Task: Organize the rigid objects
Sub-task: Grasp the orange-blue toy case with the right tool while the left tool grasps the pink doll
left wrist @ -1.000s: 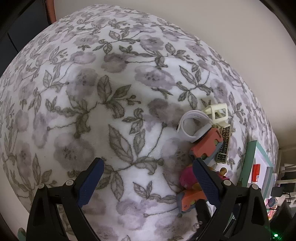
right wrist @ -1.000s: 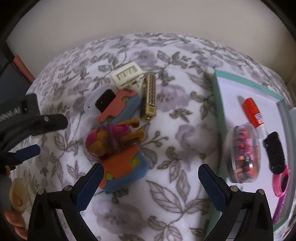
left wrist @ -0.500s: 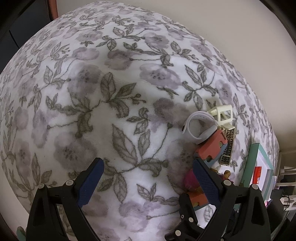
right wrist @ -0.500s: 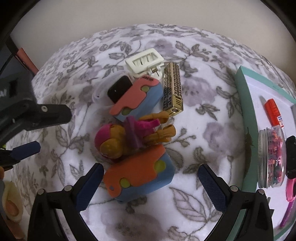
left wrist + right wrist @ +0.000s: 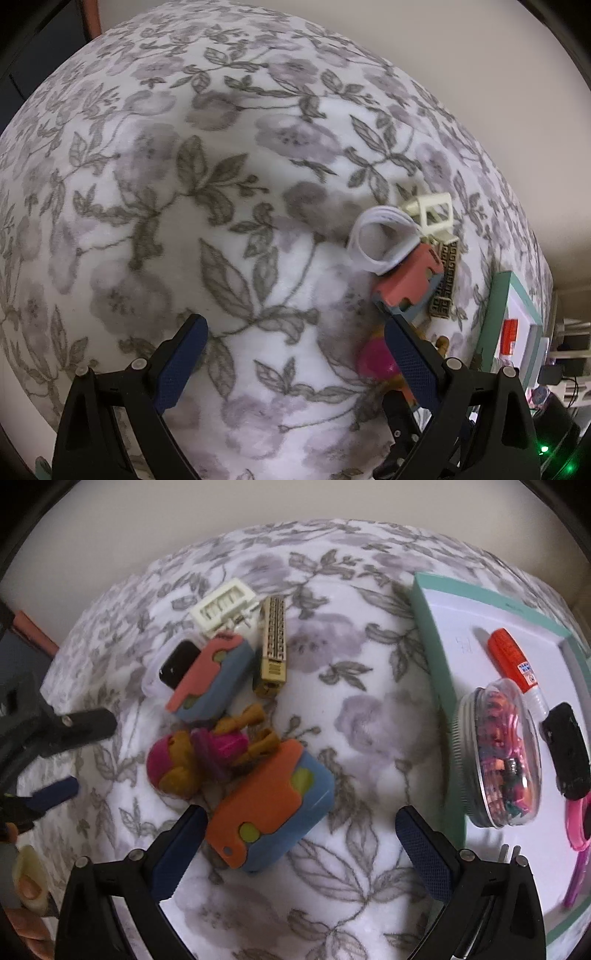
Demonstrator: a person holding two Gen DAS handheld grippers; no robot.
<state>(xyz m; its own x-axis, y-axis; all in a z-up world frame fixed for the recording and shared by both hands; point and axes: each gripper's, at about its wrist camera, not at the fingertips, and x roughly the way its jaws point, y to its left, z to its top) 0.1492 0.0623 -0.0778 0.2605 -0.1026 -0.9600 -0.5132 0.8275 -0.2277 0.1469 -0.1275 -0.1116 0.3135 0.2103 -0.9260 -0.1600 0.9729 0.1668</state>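
A pile of toys lies on the floral cloth (image 5: 369, 709). Nearest is an orange and blue block (image 5: 271, 808), just ahead of my open, empty right gripper (image 5: 299, 845), its left corner by the left fingertip. Behind it lie a pink and ochre doll (image 5: 207, 757), a second orange and blue block (image 5: 212, 675), a black-faced white smartwatch (image 5: 177, 662), a gold bar (image 5: 273, 648) and a cream plastic frame (image 5: 223, 605). My left gripper (image 5: 295, 350) is open and empty over bare cloth, the watch band (image 5: 376, 240) and block (image 5: 408, 284) to its right.
A teal-rimmed white tray (image 5: 432, 627) at the right holds a clear round jar of small coloured bits (image 5: 496, 753), an orange glue tube (image 5: 513, 661), a black item (image 5: 567, 753) and pink scissors (image 5: 580, 834). The left gripper's fingers (image 5: 55, 794) show at the left edge.
My right gripper has moved forward and down toward the near orange and blue block, which now sits just before the fingers. The left gripper has shifted slightly; both stay open.
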